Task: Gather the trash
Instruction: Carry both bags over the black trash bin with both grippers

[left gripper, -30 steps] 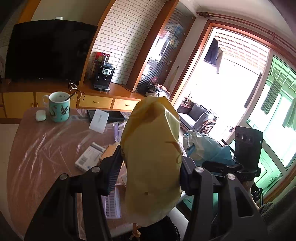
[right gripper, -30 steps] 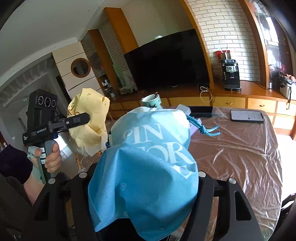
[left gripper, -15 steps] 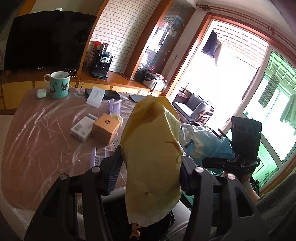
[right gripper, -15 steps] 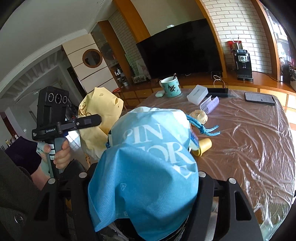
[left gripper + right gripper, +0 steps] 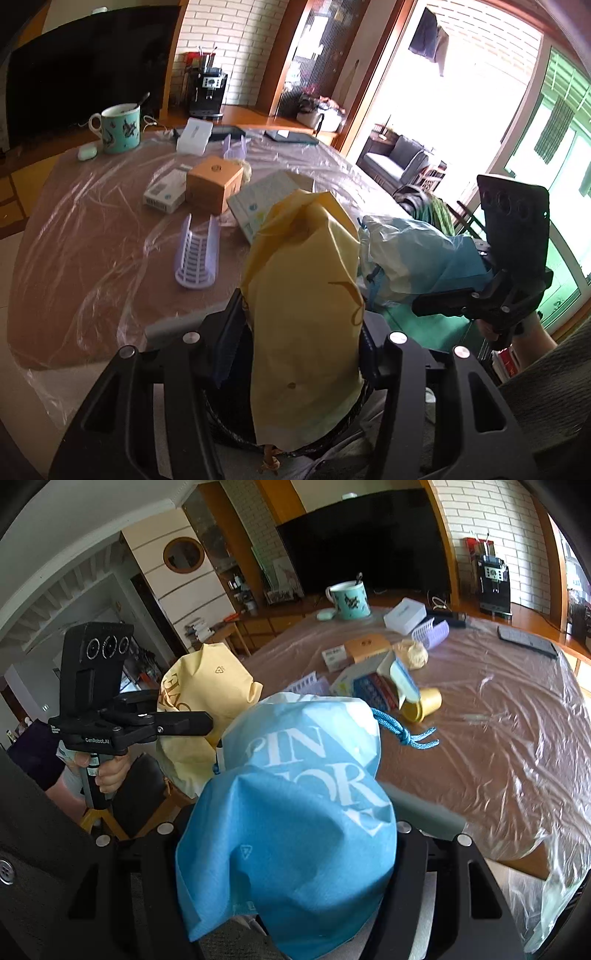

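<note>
The left gripper [image 5: 301, 354] pinches a soft yellow fabric bag [image 5: 306, 295] and the right gripper [image 5: 291, 853] pinches a light-blue fabric drawstring bag [image 5: 295, 812], both at the near edge of the plastic-covered brown table [image 5: 74, 229]. Nothing looks collected yet: at 11 o'clock in the left wrist view lie a lilac plastic rack [image 5: 197, 254], a tan cardboard box [image 5: 214, 181] and a white carton [image 5: 164, 188]; at 1 o'clock in the right wrist view, a tipped yellow paper cup [image 5: 423, 703].
</note>
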The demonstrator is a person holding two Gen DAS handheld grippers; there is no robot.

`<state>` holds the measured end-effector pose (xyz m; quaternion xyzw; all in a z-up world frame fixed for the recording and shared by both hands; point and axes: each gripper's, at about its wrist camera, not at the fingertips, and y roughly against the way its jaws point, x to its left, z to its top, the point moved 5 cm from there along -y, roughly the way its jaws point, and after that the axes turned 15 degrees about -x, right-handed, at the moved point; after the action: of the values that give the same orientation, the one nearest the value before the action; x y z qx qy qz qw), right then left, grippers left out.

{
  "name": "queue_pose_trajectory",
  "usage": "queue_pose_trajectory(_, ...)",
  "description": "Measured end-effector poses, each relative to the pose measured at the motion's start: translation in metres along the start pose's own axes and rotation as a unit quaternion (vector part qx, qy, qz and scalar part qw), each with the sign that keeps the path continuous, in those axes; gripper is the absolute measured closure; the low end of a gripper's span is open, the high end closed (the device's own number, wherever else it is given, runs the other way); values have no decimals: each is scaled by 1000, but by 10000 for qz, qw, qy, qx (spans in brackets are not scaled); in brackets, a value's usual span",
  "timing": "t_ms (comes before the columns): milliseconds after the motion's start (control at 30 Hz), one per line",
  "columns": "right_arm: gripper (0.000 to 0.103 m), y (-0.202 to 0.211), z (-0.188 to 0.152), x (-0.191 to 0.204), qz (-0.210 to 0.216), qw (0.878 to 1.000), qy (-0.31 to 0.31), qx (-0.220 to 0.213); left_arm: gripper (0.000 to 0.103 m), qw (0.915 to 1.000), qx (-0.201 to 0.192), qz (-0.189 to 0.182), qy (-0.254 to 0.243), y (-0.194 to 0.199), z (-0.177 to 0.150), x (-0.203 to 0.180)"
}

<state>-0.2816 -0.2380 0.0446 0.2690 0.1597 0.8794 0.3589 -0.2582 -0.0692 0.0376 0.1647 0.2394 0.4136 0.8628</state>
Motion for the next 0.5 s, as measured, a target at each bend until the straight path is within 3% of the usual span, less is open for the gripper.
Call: queue_pose_trajectory(500, 38, -26, -45, -2, -380, 9966, -186, 702, 49, 9963, 678, 385, -373, -24, -49, -7)
